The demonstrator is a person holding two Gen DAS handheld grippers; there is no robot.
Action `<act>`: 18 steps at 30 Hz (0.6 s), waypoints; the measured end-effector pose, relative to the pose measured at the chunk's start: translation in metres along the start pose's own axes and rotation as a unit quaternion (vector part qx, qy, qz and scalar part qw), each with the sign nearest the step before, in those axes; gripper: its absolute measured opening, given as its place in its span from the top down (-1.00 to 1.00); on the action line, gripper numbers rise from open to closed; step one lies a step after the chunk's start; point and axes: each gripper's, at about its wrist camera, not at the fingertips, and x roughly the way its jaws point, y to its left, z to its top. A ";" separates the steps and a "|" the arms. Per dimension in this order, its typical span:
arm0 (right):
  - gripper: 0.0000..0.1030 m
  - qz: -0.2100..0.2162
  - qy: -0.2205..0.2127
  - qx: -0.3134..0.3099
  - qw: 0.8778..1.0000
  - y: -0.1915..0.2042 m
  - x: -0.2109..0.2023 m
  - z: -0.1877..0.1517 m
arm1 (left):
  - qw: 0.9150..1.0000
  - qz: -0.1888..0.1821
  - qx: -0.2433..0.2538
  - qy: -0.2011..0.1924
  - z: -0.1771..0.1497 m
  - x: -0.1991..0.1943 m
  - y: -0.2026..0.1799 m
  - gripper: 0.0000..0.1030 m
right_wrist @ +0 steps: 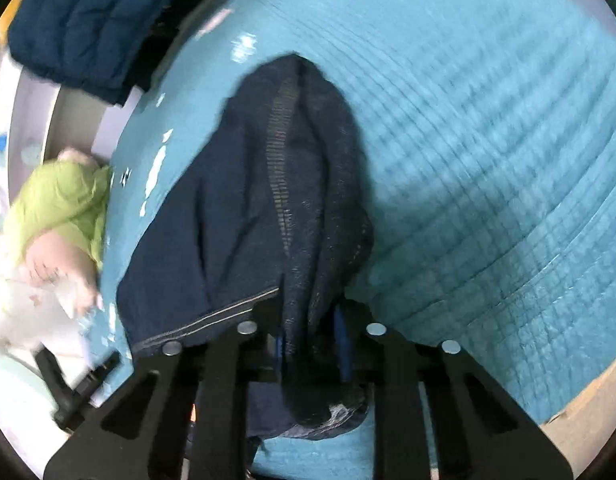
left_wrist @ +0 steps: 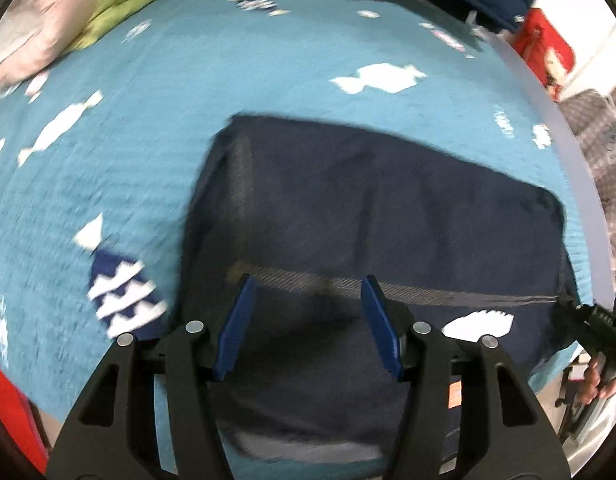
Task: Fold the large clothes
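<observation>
A dark navy garment (left_wrist: 367, 200) lies folded on a teal bedspread (left_wrist: 148, 120), with a grey stitched seam running across it. My left gripper (left_wrist: 308, 300) is open just above the garment's near part, holding nothing. My right gripper (right_wrist: 309, 336) is shut on a bunched edge of the same navy garment (right_wrist: 276, 184), which drapes away from its blue fingers (right_wrist: 341, 340). The right gripper also shows at the right edge of the left wrist view (left_wrist: 595, 320), gripping the garment's corner.
The teal bedspread (right_wrist: 487, 140) has white and navy fish prints (left_wrist: 122, 292). A green cloth and pale pillow (left_wrist: 88, 8) lie at the bed's far end. A dark blue quilted jacket (right_wrist: 88, 20) lies beside the bed's edge. A red item (left_wrist: 541, 44) stands off the bed.
</observation>
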 end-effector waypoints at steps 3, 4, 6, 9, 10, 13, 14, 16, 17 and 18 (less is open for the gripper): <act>0.68 0.028 -0.019 -0.015 0.999 0.027 -0.010 -0.002 | 0.999 -0.022 0.037 0.001 0.027 0.007 -0.034 0.54; 0.69 0.033 -0.021 -0.020 0.999 0.032 -0.012 -0.003 | 0.999 -0.023 0.046 0.000 0.035 0.009 -0.044 0.67; 0.69 0.040 -0.030 -0.032 0.998 0.046 -0.017 -0.002 | 0.997 -0.042 0.063 0.000 0.058 0.015 -0.070 0.77; 0.69 0.043 -0.043 -0.060 0.996 0.065 -0.026 -0.005 | 0.995 -0.066 0.068 0.006 0.092 0.030 -0.105 0.78; 0.69 0.049 -0.046 -0.063 0.996 0.070 -0.028 -0.006 | 0.996 -0.061 0.068 0.012 0.102 0.039 -0.115 0.78; 0.69 0.062 -0.051 -0.071 0.994 0.078 -0.033 -0.006 | 0.994 -0.048 0.066 0.071 0.117 0.090 -0.138 0.79; 0.68 0.062 -0.053 -0.075 0.994 0.080 -0.032 -0.005 | 0.994 -0.028 0.060 0.092 0.117 0.110 -0.138 0.81; 0.68 0.060 -0.053 -0.075 0.994 0.081 -0.030 -0.004 | 0.994 0.007 0.040 0.101 0.110 0.153 -0.136 0.84; 0.68 0.060 -0.051 -0.074 0.994 0.082 -0.028 -0.002 | 0.994 0.023 0.055 0.088 0.108 0.154 -0.142 0.84; 0.68 0.060 -0.049 -0.072 0.994 0.079 -0.028 0.000 | 0.993 0.040 0.070 0.082 0.107 0.147 -0.149 0.83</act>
